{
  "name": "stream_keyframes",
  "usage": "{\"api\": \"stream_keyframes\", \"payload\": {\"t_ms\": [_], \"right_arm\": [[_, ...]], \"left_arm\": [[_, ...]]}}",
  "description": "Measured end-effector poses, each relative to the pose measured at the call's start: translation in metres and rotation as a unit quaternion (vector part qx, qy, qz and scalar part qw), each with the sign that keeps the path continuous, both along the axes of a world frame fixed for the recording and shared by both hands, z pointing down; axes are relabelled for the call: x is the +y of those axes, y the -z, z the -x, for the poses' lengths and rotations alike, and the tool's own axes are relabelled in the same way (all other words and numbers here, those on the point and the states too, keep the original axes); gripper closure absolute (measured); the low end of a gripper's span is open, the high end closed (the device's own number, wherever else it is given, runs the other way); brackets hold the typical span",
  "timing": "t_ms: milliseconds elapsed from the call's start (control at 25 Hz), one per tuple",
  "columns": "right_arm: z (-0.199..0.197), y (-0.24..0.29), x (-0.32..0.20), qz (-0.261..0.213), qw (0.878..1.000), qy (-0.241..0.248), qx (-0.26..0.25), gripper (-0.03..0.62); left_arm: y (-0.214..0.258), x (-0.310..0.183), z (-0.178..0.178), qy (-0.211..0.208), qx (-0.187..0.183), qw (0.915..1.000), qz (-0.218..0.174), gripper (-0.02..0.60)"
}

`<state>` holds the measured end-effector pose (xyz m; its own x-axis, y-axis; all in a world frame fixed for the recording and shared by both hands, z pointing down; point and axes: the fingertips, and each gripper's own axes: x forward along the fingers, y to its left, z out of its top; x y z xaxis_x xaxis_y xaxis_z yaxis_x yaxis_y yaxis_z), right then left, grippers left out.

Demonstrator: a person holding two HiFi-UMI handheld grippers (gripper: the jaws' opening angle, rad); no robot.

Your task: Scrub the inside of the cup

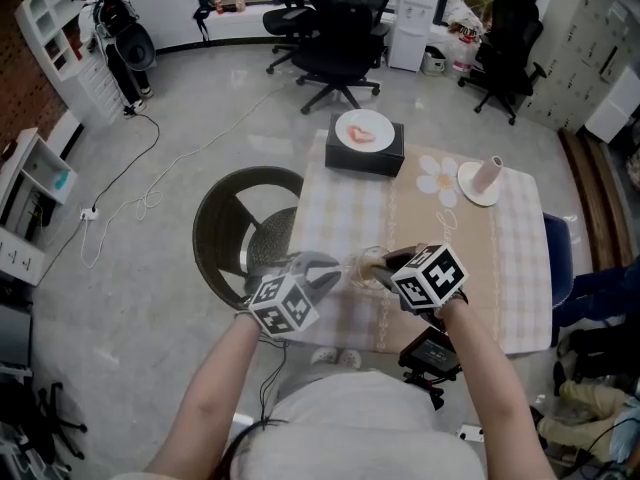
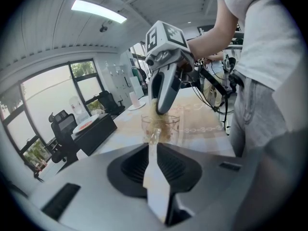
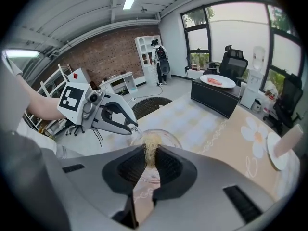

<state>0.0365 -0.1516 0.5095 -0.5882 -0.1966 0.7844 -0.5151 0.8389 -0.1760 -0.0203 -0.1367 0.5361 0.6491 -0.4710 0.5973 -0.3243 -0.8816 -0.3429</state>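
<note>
Your left gripper clamped on the glass cup, sweep the straw-coloured scrubber pinched in your right gripper round its inner wall.

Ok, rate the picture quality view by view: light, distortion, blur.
Head view: even daylight, sharp, soft shadows. Left gripper view: heavy fisheye, black corners, ceiling light blown out, left claw, clamped on the cup, soft up close. Right gripper view: same fisheye, windows washed out, scrubber in the right claw slightly blurred.
</note>
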Motion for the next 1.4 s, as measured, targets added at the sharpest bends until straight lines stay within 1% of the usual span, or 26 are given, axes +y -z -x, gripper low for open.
{"api": "stream_keyframes", "payload": {"t_ms": [120, 240, 480, 720, 840, 1000, 1120, 1400], "right_arm": [[-0.004, -0.001, -0.007, -0.028, 0.999, 0.000, 0.022, 0.539], [-0.007, 0.000, -0.011, -0.049, 0.998, 0.000, 0.034, 0.539], [-0.016, -0.004, -0.017, -0.066, 0.997, -0.007, 0.045, 0.539], [-0.023, -0.005, -0.018, -0.077, 0.995, 0.012, 0.068, 0.537], [-0.026, -0.007, -0.015, -0.066, 0.994, 0.022, 0.082, 0.537], [-0.030, -0.009, -0.008, -0.030, 0.995, 0.025, 0.087, 0.538], [-0.030, -0.012, -0.001, -0.002, 0.996, 0.031, 0.081, 0.538], [-0.022, -0.015, 0.019, 0.049, 0.996, 0.052, 0.052, 0.539]], "left_arm": [[0.002, 0.001, -0.001, -0.003, -0.002, 1.0000, -0.002, 0.525], [0.003, 0.002, -0.001, -0.003, -0.003, 1.0000, -0.002, 0.525], [0.001, 0.002, 0.000, -0.003, -0.002, 1.0000, 0.000, 0.525], [0.003, 0.004, -0.001, -0.010, -0.003, 0.9999, 0.004, 0.525], [0.004, 0.005, -0.002, -0.011, -0.005, 0.9999, 0.003, 0.525], [0.005, 0.005, -0.003, -0.011, -0.007, 0.9999, 0.002, 0.525], [0.003, 0.004, -0.003, -0.010, -0.007, 0.9999, 0.001, 0.525], [0.003, 0.004, -0.002, -0.008, -0.007, 0.9999, 0.006, 0.525]]}}
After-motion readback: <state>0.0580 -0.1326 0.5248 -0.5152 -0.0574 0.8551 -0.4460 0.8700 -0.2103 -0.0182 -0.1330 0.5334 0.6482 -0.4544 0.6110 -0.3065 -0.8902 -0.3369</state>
